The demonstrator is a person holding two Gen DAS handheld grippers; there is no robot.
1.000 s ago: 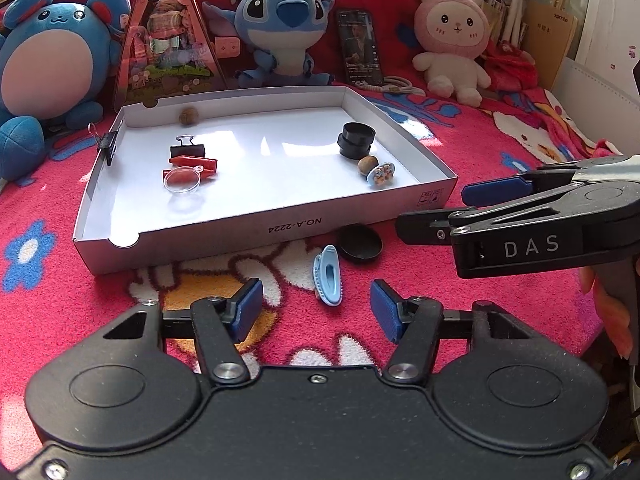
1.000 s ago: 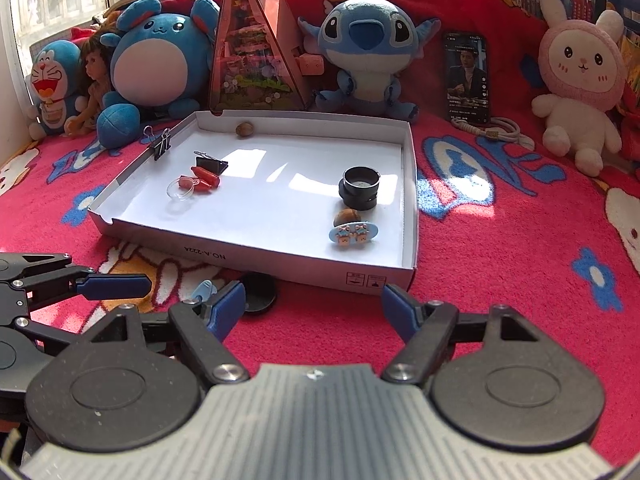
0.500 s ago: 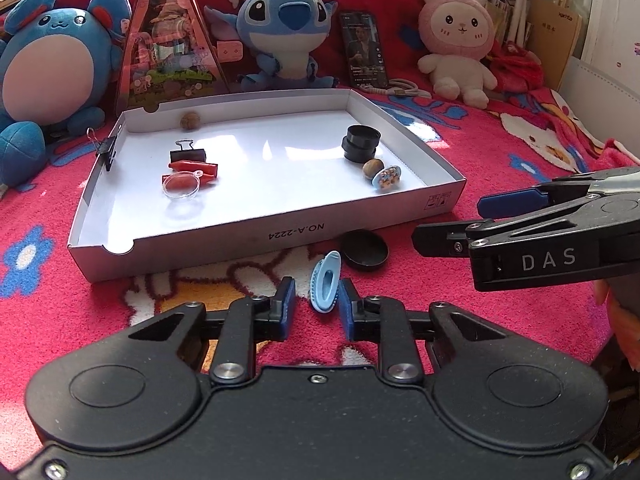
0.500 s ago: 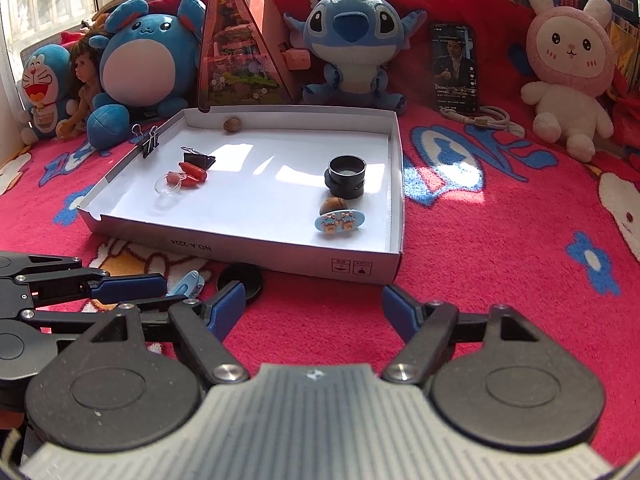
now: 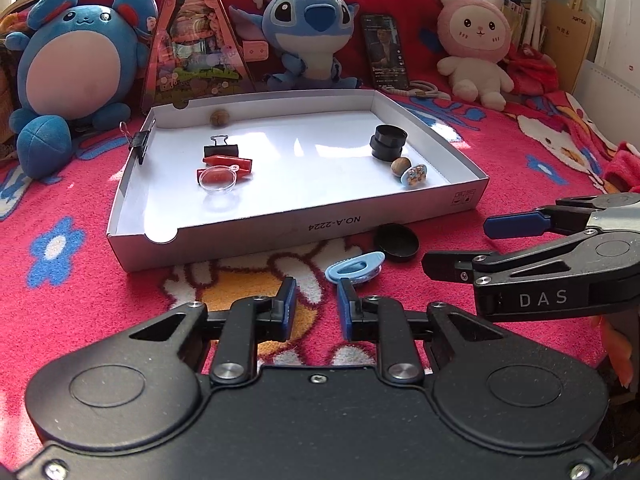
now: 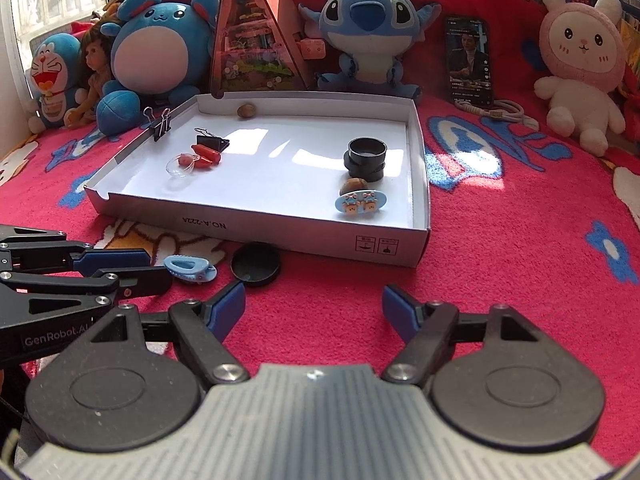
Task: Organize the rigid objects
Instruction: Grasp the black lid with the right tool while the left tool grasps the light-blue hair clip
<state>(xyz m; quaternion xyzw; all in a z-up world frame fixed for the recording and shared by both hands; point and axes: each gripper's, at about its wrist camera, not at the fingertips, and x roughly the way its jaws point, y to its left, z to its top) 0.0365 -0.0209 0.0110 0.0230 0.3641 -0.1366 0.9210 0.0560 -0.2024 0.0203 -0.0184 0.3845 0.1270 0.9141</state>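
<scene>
Left gripper (image 5: pixel 316 292): jaws drawn in to a narrow gap, nothing between the pads. No grip.
Blue hair clip (image 5: pixel 354 266): lies flat on the red blanket (image 5: pixel 80 312), just past the tip of the gripper's right-hand finger (image 5: pixel 345 300), outside the gap. Cannot tell whether tip and clip touch.
Black lid (image 5: pixel 396 242): on the blanket just beside the clip, in front of the white box (image 5: pixel 256 228).
Right gripper (image 6: pixel 314 302): jaws wide apart, empty, only blanket between them. The lid lies just beyond its left finger (image 6: pixel 226 306); the clip is further left, at the left gripper's tips.
</scene>
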